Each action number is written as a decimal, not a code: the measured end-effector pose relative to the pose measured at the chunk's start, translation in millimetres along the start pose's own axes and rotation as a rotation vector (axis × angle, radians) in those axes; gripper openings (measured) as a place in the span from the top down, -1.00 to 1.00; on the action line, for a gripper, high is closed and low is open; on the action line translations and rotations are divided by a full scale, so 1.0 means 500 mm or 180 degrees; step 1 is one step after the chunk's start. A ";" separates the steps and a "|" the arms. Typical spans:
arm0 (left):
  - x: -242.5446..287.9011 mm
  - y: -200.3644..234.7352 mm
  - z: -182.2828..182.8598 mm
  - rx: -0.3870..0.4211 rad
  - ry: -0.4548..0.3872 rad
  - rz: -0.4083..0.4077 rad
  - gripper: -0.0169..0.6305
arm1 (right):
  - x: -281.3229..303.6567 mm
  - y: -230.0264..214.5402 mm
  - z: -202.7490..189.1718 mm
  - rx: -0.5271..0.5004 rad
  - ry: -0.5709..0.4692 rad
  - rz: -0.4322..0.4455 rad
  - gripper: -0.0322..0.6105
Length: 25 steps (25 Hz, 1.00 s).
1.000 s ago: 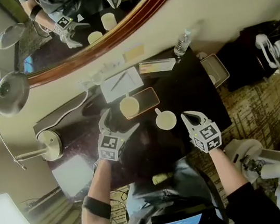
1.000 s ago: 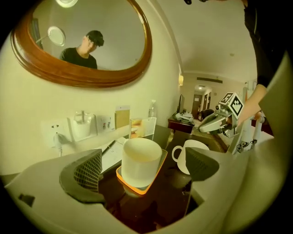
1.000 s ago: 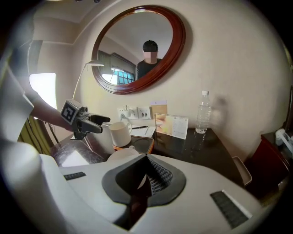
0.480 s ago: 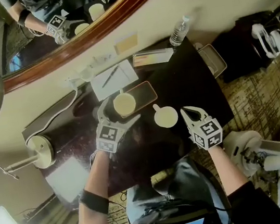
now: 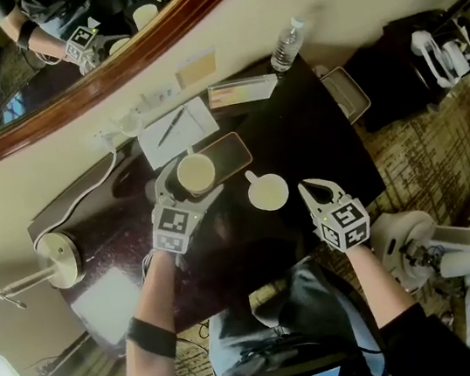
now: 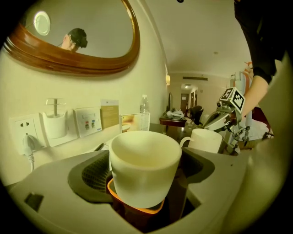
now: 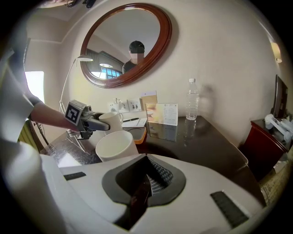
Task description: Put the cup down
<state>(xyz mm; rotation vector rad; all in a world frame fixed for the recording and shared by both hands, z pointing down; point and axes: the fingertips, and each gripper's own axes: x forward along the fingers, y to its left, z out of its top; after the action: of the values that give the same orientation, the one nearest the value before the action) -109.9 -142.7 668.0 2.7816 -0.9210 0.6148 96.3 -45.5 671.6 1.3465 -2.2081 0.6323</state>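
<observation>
A cream cup (image 5: 195,172) stands upright on a dark tray with an orange rim (image 5: 231,151) on the black table. My left gripper (image 5: 191,181) reaches around it. In the left gripper view the cup (image 6: 145,164) fills the space between the wide jaws, which have just been closing; the pads sit close beside its wall and I see no squeeze. A second cream cup (image 5: 268,192) with a handle stands to the right of the tray. My right gripper (image 5: 311,190) hovers just right of it, shut and empty (image 7: 139,192).
At the back of the table are a water bottle (image 5: 284,42), a card stand (image 5: 242,91) and a notepad with a pen (image 5: 177,130). A desk lamp base (image 5: 56,260) stands at the left and a small metal tray (image 5: 346,94) at the right edge.
My left gripper has moved forward and down, so its fingers now flank the cup on the tray. The right gripper has sunk a little beside the second cup.
</observation>
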 end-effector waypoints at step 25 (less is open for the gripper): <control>-0.056 -0.057 0.036 0.0165 -0.0059 0.0080 -0.32 | -0.019 -0.008 0.009 0.0005 -0.0055 0.0074 0.85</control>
<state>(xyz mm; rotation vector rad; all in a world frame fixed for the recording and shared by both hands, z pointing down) -107.0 -109.4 639.6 2.8301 -0.9586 0.6263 103.0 -43.3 662.7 1.3335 -2.2404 0.6333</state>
